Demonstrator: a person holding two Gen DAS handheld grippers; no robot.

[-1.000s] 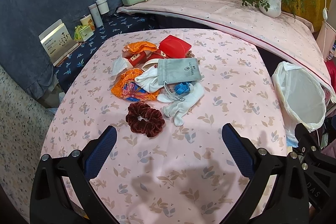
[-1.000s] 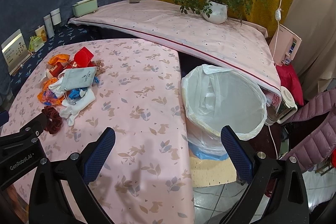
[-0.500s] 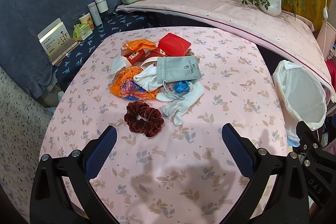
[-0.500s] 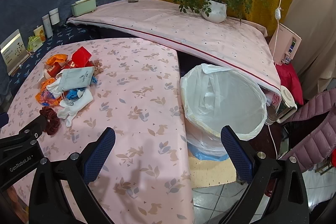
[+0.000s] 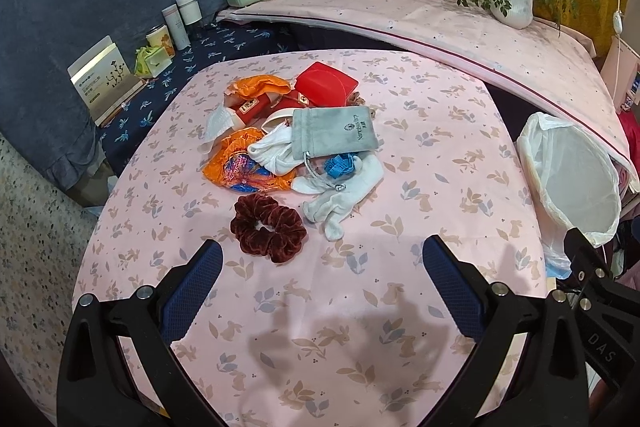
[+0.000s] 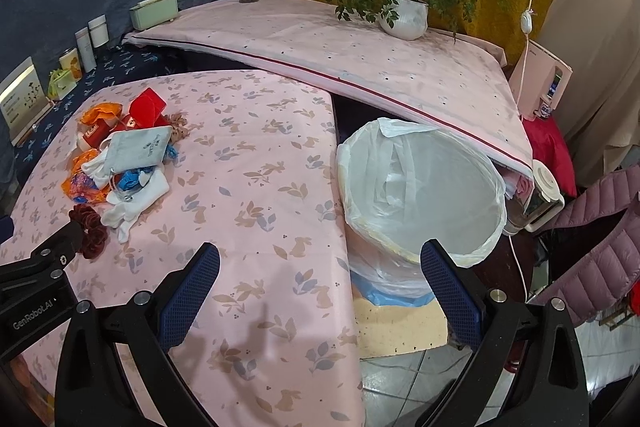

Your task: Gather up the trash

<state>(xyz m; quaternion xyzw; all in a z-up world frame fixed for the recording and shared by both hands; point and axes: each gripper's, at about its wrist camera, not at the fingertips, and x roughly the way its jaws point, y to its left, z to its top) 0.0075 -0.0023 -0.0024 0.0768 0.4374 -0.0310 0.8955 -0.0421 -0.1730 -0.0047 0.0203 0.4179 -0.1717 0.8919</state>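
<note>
Maroon velvet scrunchie (image 5: pixel 268 227) lies nearest the left gripper (image 5: pixel 322 271), at the front of a heap on the pink-clothed desk (image 5: pixel 420 155): white gloves (image 5: pixel 342 193), grey drawstring pouch (image 5: pixel 332 133), orange wrappers (image 5: pixel 240 169) and red box (image 5: pixel 326 89). Both grippers hover spread wide, holding nothing. The right gripper (image 6: pixel 320 273) hangs between the desk edge and the white-lined trash bin (image 6: pixel 420 195) just beside it.

Trash lay heaped on the far-left part of the table (image 5: pixel 400 155): orange wrappers (image 5: pixel 240 171), red box (image 5: pixel 326 89), grey drawstring pouch (image 5: pixel 334 137) on top w/ white socks (image 5: pixel 340 195) just below it. Dark red velvet scrunchie (image 5: pixel 267 227) sat flat, nearest edge of heap. White-lined bin (image 6: pixel 420 195) stood open beside the table's right edge, nothing visible inside.
</note>
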